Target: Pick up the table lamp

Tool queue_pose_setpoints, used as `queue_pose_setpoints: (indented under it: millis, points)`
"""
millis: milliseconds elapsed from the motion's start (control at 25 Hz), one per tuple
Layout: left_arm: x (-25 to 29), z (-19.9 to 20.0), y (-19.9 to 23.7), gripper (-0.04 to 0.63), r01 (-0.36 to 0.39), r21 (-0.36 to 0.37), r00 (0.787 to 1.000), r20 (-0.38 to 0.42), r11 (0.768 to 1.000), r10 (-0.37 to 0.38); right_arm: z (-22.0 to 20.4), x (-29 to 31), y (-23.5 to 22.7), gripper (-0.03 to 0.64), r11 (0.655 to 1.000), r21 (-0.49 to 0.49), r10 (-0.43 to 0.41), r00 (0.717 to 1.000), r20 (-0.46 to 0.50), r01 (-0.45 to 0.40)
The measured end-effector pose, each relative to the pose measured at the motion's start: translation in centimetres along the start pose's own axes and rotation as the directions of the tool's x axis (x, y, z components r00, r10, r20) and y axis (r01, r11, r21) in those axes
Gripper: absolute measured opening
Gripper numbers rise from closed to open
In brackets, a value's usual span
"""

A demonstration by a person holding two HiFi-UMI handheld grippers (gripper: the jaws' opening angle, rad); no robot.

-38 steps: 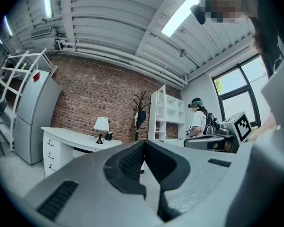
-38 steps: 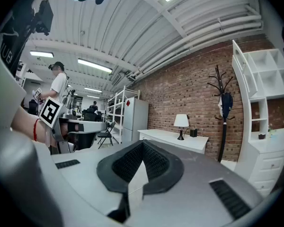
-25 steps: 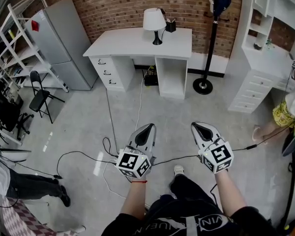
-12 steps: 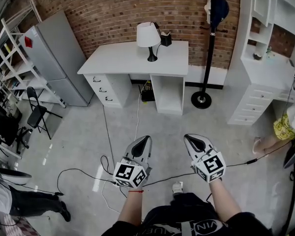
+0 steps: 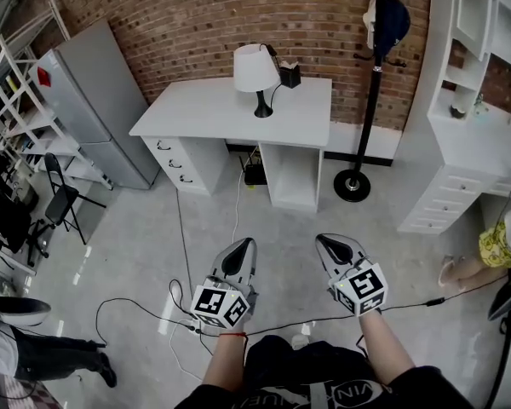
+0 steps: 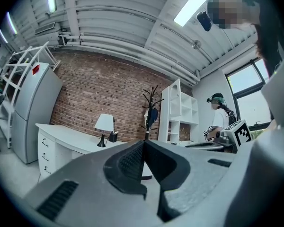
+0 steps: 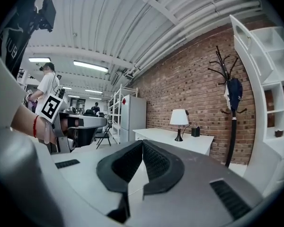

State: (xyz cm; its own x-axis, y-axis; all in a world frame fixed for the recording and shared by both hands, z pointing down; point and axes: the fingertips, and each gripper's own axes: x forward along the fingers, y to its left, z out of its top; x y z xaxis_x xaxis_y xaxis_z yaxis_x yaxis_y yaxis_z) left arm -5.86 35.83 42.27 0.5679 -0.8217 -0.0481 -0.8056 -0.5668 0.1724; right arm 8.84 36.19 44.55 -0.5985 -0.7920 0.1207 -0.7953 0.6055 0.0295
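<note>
L gripper [image 5: 242,245] & R gripper [image 5: 327,242]: jaws seen pressed together, empty | table lamp [image 5: 256,75] stood upright on desk [image 5: 206,113], well apart ahead | judged nearer L gripper.

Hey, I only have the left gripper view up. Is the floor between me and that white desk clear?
Observer: No, cables trail over the floor just ahead of the left tool.
Operator: Is the right tool carrying anything?
Observer: No, it is shut and empty.
Operator: Anything under the desk?
Observer: A dark box sits low in its kneehole.
</note>
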Motion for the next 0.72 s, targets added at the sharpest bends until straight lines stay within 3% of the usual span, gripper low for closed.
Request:
queue_pose_setpoints:
  millis: [360, 720]
  points:
    - [1.6, -0.8, 2.5, 0.008, -0.058, 0.013, 0.998, -0.028, 0.998, 0.058, -1.1, 3.5, -1.1, 0.003, 0.998, 0.033, 0.050, 0.999, -0.010, -0.050]
    - [5.7, -0.6, 6.3, 0.008, -0.054, 0.005, 0.998, -0.017, 0.999, 0.054, -0.8, 8.6, -3.9, 0.003, 0.998, 0.034, 0.047, 0.999, -0.006, -0.046]
